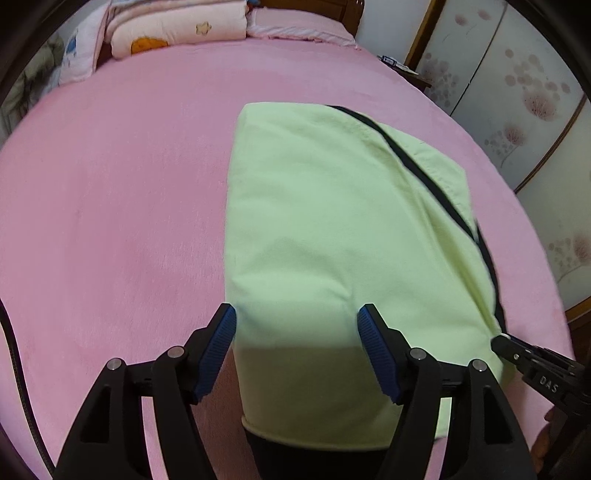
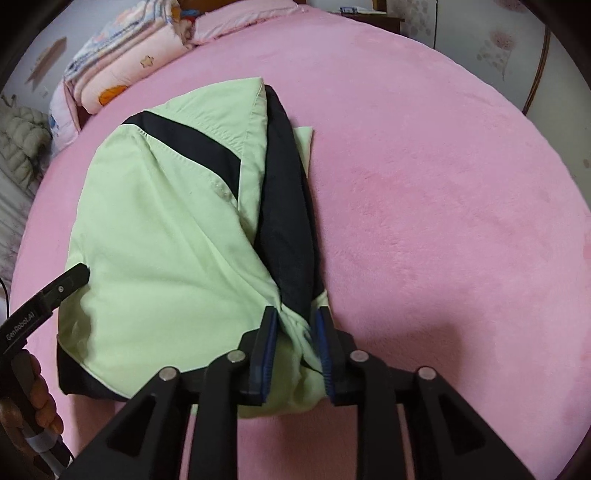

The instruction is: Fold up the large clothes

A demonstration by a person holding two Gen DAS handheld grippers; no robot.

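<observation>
A folded quilt (image 1: 173, 27) in pale pink with cartoon prints sits at the far edge of the bed, with a pink pillow (image 1: 295, 24) beside it on the right and a grey padded coat (image 2: 22, 133) off the bed's far left side. A small dark nightstand (image 1: 402, 70) stands by the far right corner, next to wardrobe doors (image 1: 517, 92) patterned with pale flowers. None of these lies near the garment; nothing blocks it.

The bed is covered by a plush pink blanket (image 1: 110, 184), smooth and bare around the clothing.

The pale green jacket (image 2: 166, 229) with black stripes and a black lining lies folded into a long bundle in the middle of the bed, its near end toward the person.

The left gripper (image 1: 297, 350) points steeply down over the near left part of the jacket, its blue pads spread wide with green cloth lying between them but not squeezed. The right gripper (image 2: 295, 343) also points steeply down at the near right corner, its jaws drawn close and pinching a bunched fold of green fabric where the black lining ends. A hand (image 2: 37, 398) wrapped around the left gripper's handle shows at the near left in the right wrist view.
</observation>
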